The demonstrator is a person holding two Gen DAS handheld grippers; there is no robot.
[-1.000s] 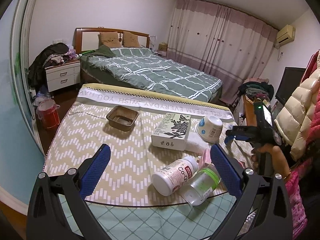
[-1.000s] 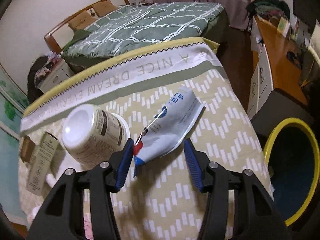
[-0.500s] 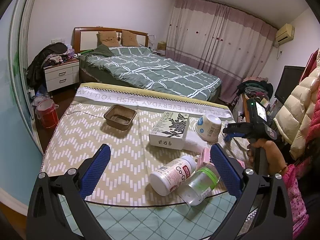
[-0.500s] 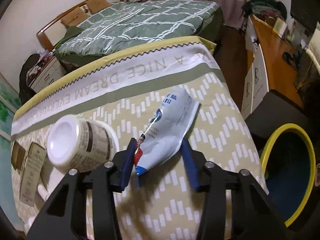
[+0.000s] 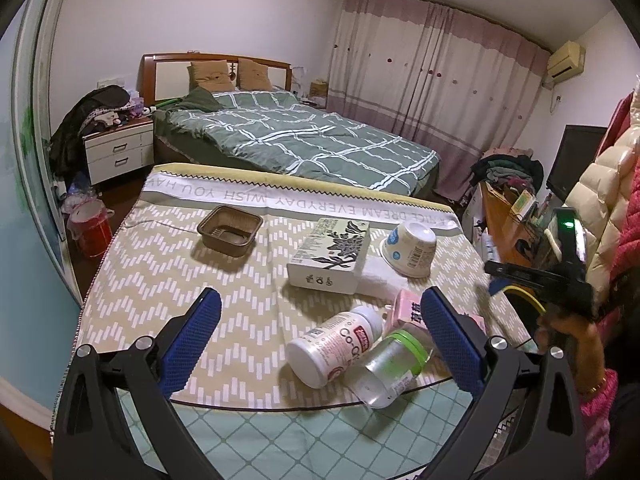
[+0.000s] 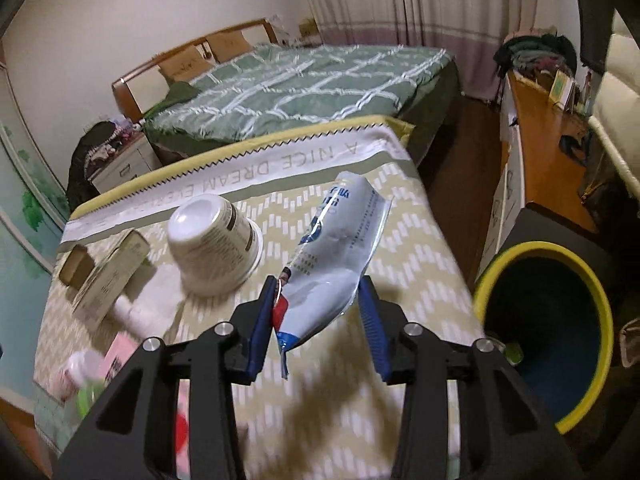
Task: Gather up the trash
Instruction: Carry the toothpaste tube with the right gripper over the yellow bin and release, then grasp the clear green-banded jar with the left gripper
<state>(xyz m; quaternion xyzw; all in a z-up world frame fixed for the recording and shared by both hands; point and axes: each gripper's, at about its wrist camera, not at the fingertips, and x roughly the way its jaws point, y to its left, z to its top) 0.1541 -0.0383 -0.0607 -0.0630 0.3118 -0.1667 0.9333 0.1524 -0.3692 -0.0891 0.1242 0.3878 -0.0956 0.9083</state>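
Right gripper (image 6: 318, 316) clenched on a blue-white empty pouch (image 6: 336, 264), lifted above the patterned cloth (image 6: 400, 248), near the yellow-rimmed bin (image 6: 600, 308). Left gripper (image 5: 320, 340) released wide, above a white bottle (image 5: 334, 346) lying beside a clear jar (image 5: 390, 364).

Glossy plastic wrapper (image 6: 336, 256), woven tablecloth (image 6: 404, 240)

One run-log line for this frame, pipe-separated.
task: collect trash | right gripper: shut on blue-white wrapper, lifted | left gripper: open, empty, above bottles | yellow-rimmed bin: right of table | next: likely bin drop
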